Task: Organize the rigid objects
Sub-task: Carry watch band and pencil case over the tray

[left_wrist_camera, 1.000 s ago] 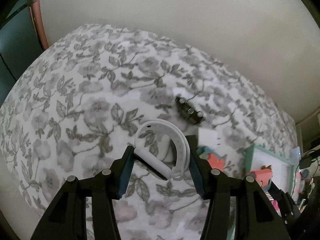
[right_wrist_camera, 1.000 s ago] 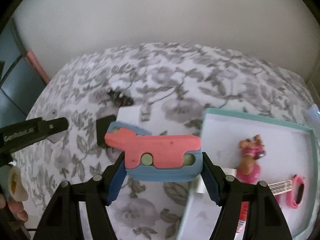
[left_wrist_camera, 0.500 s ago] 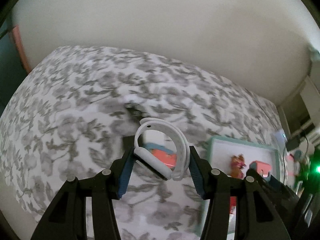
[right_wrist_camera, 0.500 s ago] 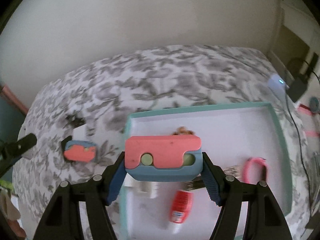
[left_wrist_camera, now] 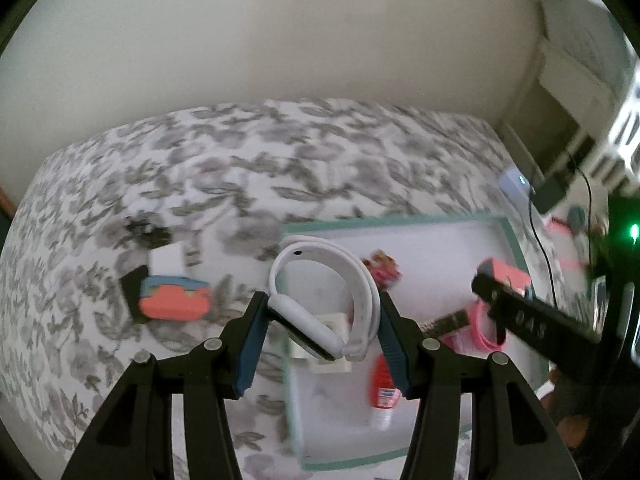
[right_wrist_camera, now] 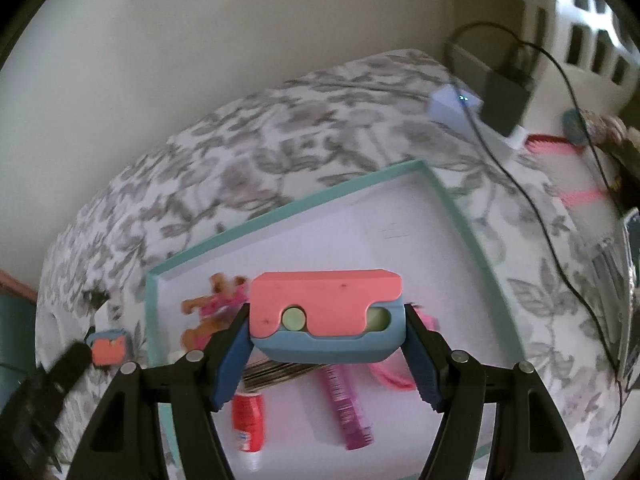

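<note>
My left gripper [left_wrist_camera: 320, 332] is shut on a white smartwatch with a looped band [left_wrist_camera: 324, 280] and holds it above the near left edge of the teal-rimmed tray [left_wrist_camera: 392, 220]. My right gripper [right_wrist_camera: 326, 344] is shut on a pink and blue block toy [right_wrist_camera: 324, 312] and holds it above the tray [right_wrist_camera: 300, 204]. It also shows in the left wrist view [left_wrist_camera: 504, 276]. A second pink and blue block [left_wrist_camera: 174, 298] lies on the floral bedspread left of the tray, and shows in the right wrist view [right_wrist_camera: 108, 350].
In the tray lie a small dog figure [right_wrist_camera: 212, 304], a red tube [right_wrist_camera: 248, 412], a purple tube [right_wrist_camera: 348, 408] and a pink band [left_wrist_camera: 484, 328]. A white card [left_wrist_camera: 168, 258] and a dark clip [left_wrist_camera: 146, 232] lie on the bedspread. Cables and a charger [right_wrist_camera: 504, 92] sit right.
Both grippers have swung right, from the open bedspread to over the tray, each still holding its object. The second block stayed on the bedspread.
</note>
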Available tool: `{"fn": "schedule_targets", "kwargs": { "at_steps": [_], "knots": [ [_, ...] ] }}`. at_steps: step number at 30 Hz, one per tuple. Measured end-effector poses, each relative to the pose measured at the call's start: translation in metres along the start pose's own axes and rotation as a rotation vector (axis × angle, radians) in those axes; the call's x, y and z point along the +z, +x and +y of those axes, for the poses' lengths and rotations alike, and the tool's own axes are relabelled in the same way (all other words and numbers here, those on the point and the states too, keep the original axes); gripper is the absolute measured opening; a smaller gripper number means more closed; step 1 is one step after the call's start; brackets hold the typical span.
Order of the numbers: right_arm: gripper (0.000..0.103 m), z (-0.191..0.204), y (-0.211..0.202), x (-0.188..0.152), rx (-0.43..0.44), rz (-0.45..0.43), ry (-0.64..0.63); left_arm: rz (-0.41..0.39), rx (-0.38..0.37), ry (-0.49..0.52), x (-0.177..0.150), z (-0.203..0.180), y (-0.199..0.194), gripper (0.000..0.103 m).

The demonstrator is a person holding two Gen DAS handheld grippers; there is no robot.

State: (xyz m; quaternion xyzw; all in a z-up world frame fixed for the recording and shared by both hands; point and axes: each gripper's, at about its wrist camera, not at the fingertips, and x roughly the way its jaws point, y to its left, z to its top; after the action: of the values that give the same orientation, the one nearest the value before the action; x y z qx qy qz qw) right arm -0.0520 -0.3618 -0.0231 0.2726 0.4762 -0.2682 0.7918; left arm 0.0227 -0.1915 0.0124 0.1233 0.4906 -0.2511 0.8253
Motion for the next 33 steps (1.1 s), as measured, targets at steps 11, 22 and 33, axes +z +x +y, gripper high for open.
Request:
{"fn": "schedule_targets", "kwargs": {
  "at_steps": [11,22,33],
  "knots": [
    [0.073,-0.049,0.005,0.008,-0.066,0.001,0.074,0.071,-0.007,0.114,-0.010,-0.050,0.025,0.055],
    [0.073,-0.046,0.018,0.005,-0.093,0.029,0.031,0.136,0.009,0.131,-0.019,-0.056,0.045,0.056],
    [0.073,-0.043,0.029,0.002,-0.111,0.059,0.000,0.179,0.017,0.143,-0.025,-0.058,0.058,0.056]
  ]
}}
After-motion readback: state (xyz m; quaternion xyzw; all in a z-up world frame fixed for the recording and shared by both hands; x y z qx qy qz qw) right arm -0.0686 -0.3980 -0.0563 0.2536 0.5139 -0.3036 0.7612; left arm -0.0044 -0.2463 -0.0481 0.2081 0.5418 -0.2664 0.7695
